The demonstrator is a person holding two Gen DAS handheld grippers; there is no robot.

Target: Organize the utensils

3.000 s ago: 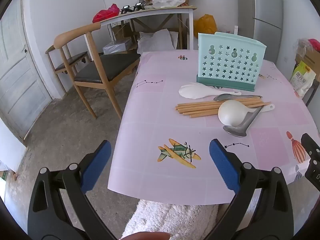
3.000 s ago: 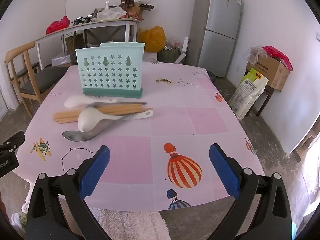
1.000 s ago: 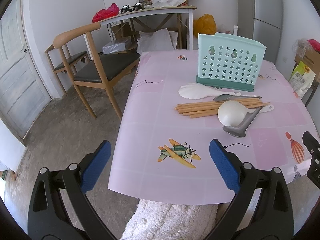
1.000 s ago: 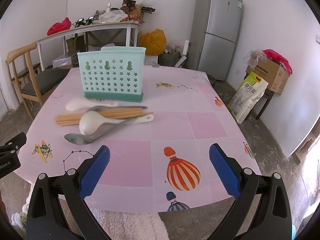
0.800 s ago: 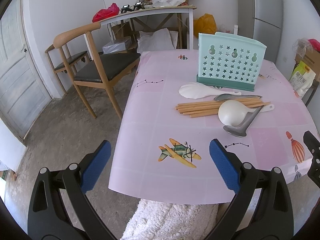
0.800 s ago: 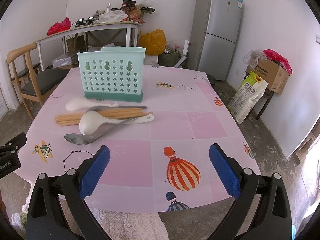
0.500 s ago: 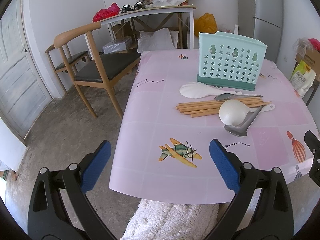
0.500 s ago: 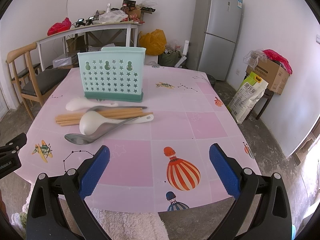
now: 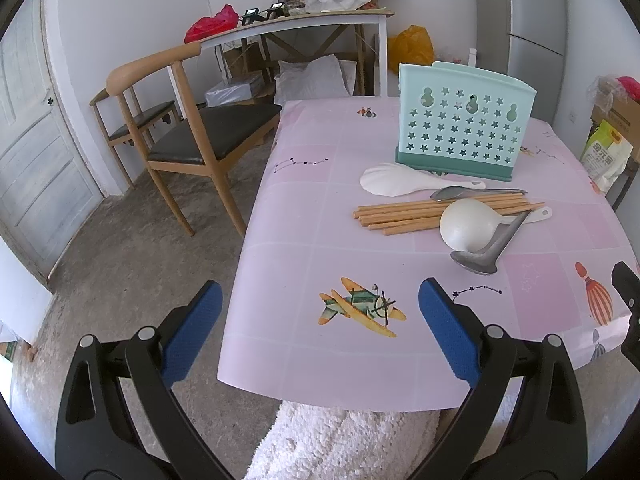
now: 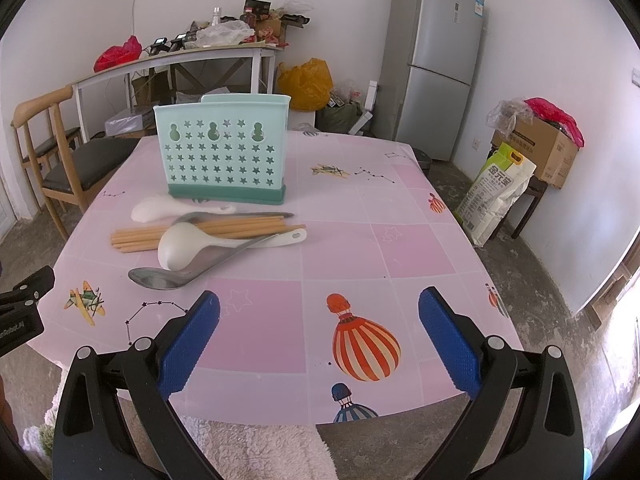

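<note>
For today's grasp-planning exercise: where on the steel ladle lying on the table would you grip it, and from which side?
Grip the steel ladle by its flat handle, just behind the bowl, coming down from above with the right gripper, which is open. That stretch is bare; farther up, the handle runs beside the white ladle and over the chopsticks.

Bench point(image 10: 400, 248): all utensils are carried on it.
Utensil holder point(image 10: 224, 152): stood upright towards the far side.
Rice paddle point(image 10: 160, 206): laid just before the holder.
Chopsticks point(image 10: 208, 229): laid in a bundle before the paddle.
Ladle point(image 10: 188, 242): rested across the chopsticks.
Metal spoon point(image 10: 160, 278): laid nearest, its handle run under the ladle.
Chair point(image 9: 192, 128): set left of the bench.
Fridge point(image 10: 436, 60): stood behind, to the right.
</note>
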